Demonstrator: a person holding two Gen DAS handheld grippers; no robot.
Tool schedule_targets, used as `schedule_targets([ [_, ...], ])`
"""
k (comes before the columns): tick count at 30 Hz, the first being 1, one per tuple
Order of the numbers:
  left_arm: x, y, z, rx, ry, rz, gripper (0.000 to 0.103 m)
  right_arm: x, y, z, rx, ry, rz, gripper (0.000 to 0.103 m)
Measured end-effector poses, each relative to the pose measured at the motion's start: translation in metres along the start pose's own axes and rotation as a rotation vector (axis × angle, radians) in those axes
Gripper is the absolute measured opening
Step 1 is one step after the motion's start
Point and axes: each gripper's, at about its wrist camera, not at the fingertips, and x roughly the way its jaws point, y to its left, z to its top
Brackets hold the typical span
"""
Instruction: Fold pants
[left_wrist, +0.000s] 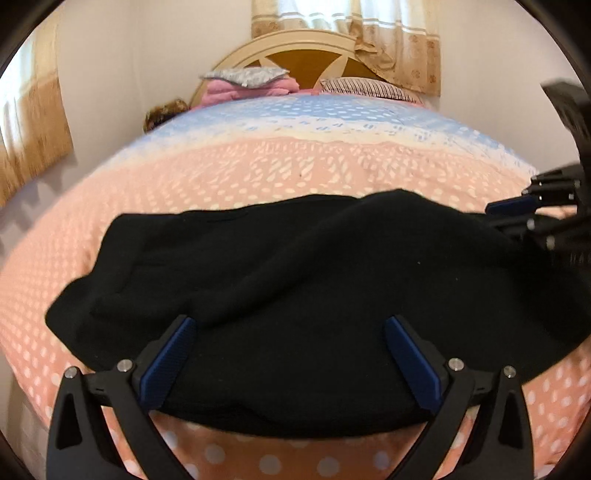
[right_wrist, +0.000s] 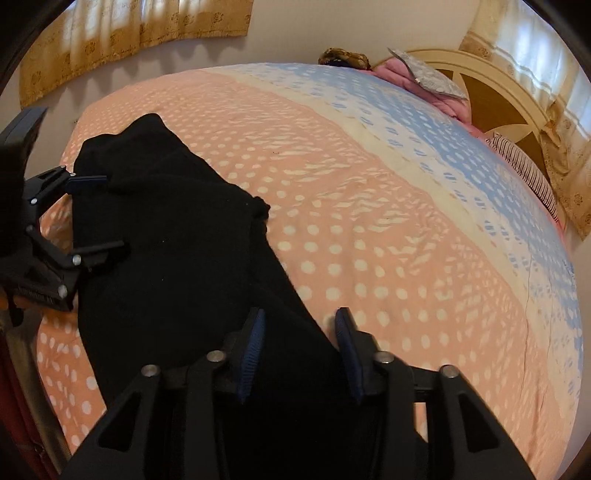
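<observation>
Both tools angled down over black pants (left_wrist: 295, 295), jaws apart.

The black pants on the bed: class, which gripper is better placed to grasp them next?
Probably the left gripper: open jaws straddle the black pants. The right gripper, narrower, sits at their edge.

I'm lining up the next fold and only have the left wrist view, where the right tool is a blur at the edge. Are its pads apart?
Observer: Yes. The right tool has its pads apart, and nothing is pinched.
Operator: Any cloth between them?
Observer: Yes. The edge of the black pants runs through that gap, with the pink dotted bedspread showing just beside it.
</observation>
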Motion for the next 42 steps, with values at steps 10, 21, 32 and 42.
schedule_targets([
  [10, 0.002, 0.0, 0.0, 0.002, 0.001, 0.001, 0.103, -0.002, -0.05, -0.027, 0.434, -0.105, 0.001, 0.008],
  [21, -0.018, 0.018, 0.013, -0.044, -0.056, -0.068, 0.103, -0.072, -0.056, -0.05, 0.638, -0.289, 0.042, 0.009],
  [32, 0.002, 0.029, 0.013, -0.037, 0.027, 0.054, 0.103, -0.048, 0.004, -0.096, 0.616, -0.166, 0.055, 0.022],
  [42, -0.024, -0.044, 0.049, 0.067, -0.081, -0.109, 0.103, -0.05, -0.039, -0.082, 0.708, -0.212, -0.072, 0.023],
])
